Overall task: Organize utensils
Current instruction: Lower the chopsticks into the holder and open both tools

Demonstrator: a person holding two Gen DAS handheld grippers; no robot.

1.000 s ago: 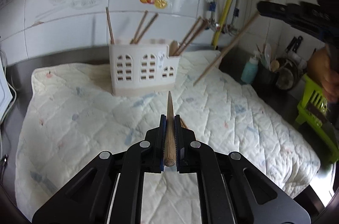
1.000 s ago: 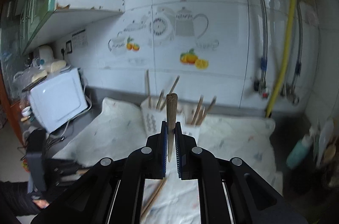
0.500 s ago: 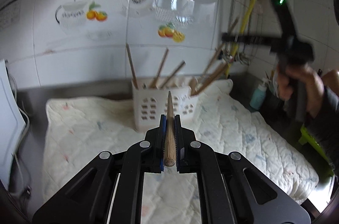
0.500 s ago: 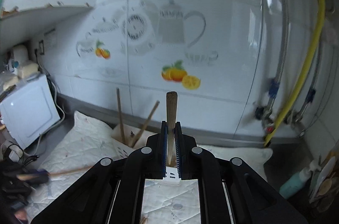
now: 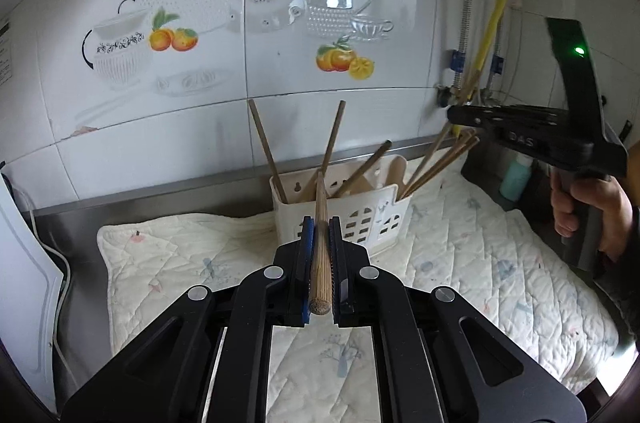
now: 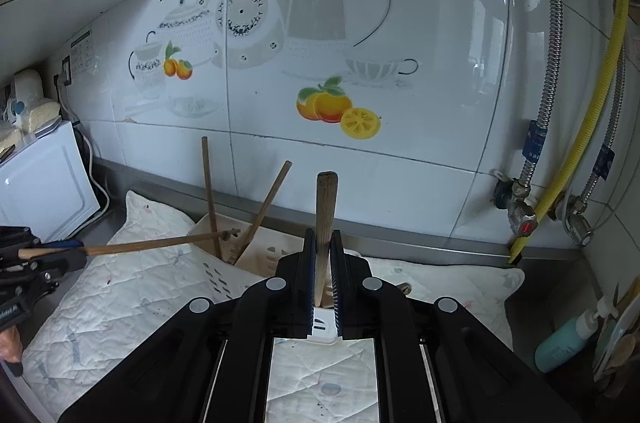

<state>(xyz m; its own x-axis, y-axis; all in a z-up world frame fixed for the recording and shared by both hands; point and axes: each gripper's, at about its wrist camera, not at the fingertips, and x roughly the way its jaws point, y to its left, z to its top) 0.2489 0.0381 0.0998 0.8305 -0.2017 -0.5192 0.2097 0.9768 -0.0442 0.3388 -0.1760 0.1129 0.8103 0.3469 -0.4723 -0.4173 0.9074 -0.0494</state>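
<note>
Right now my left gripper (image 5: 320,255) is clamped on a chopstick (image 5: 320,223) whose tapered tip points straight ahead at the white utensil holder (image 5: 348,219), mid-frame on the quilted mat (image 5: 500,263). My right gripper (image 6: 322,263) pinches another chopstick (image 6: 326,207) upright, directly over the holder (image 6: 256,255), so I judge it nearer to dropping in.

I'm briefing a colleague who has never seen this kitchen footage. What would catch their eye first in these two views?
Each pair of tongs grips one wooden chopstick: the left tongs hold theirs pointing forward at the white utensil holder, the right tongs hold theirs upright over it. The holder stands on a quilted mat with more chopsticks leaning inside. Behind, the tiled wall shows a teapot-and-oranges decal.
</note>
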